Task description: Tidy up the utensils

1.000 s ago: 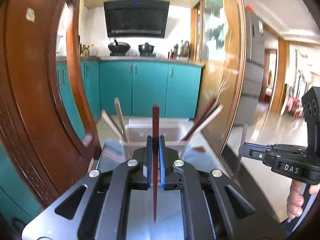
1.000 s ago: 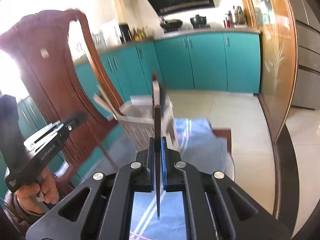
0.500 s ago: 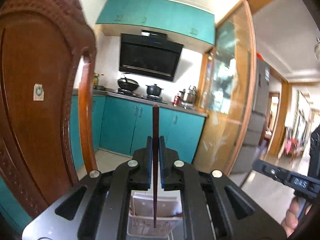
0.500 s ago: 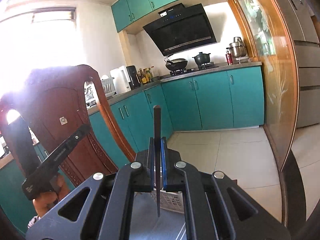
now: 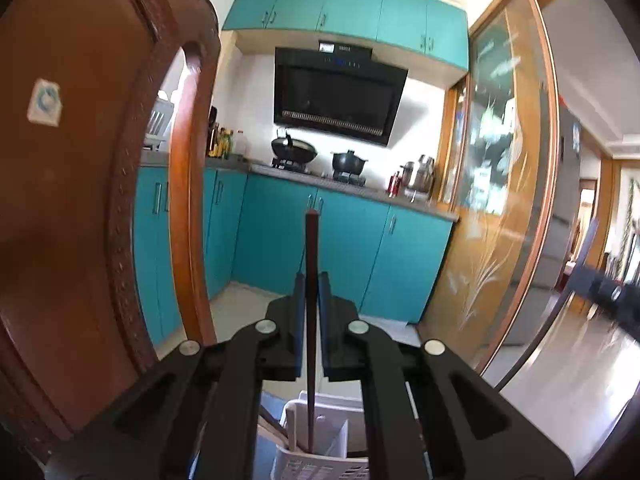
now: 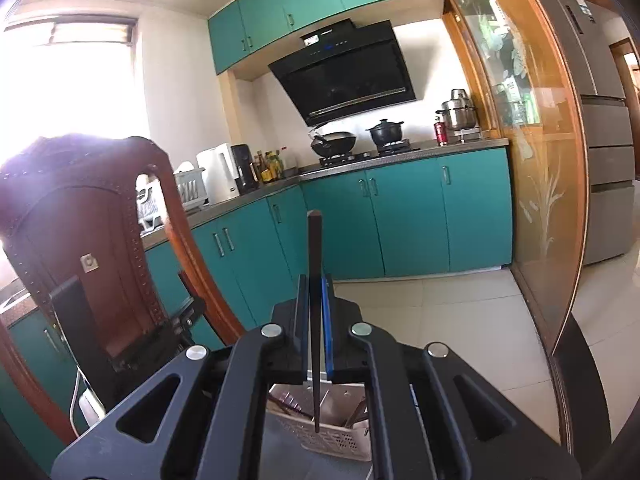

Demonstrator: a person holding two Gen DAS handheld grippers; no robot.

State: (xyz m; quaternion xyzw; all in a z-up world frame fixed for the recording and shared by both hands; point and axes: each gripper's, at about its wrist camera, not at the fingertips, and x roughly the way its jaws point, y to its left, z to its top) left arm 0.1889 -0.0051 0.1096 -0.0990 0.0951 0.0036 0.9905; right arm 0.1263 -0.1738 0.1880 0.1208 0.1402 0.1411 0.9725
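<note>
My left gripper [image 5: 311, 280] is shut on a reddish-brown chopstick [image 5: 310, 248] that stands upright between the blue pads. Its lower tip hangs over the white slotted utensil basket [image 5: 316, 468], seen below the jaws. My right gripper [image 6: 315, 282] is shut on a dark chopstick [image 6: 314, 248], also upright, its lower tip above the same basket [image 6: 332, 442], which holds several other utensils. The left gripper shows at the left of the right wrist view [image 6: 120, 344]; the right gripper shows blurred at the right edge of the left wrist view [image 5: 608, 292].
A carved wooden chair back [image 5: 80, 200] rises close on the left, also in the right wrist view [image 6: 92, 248]. Teal kitchen cabinets [image 5: 340, 248], a stove with pots and a range hood stand behind. A glass sliding door [image 6: 532, 160] is at the right.
Both grippers have tilted up and risen with their chopsticks. The basket, once ahead of the jaws, now lies below them, and the chopstick tips hang over it.
</note>
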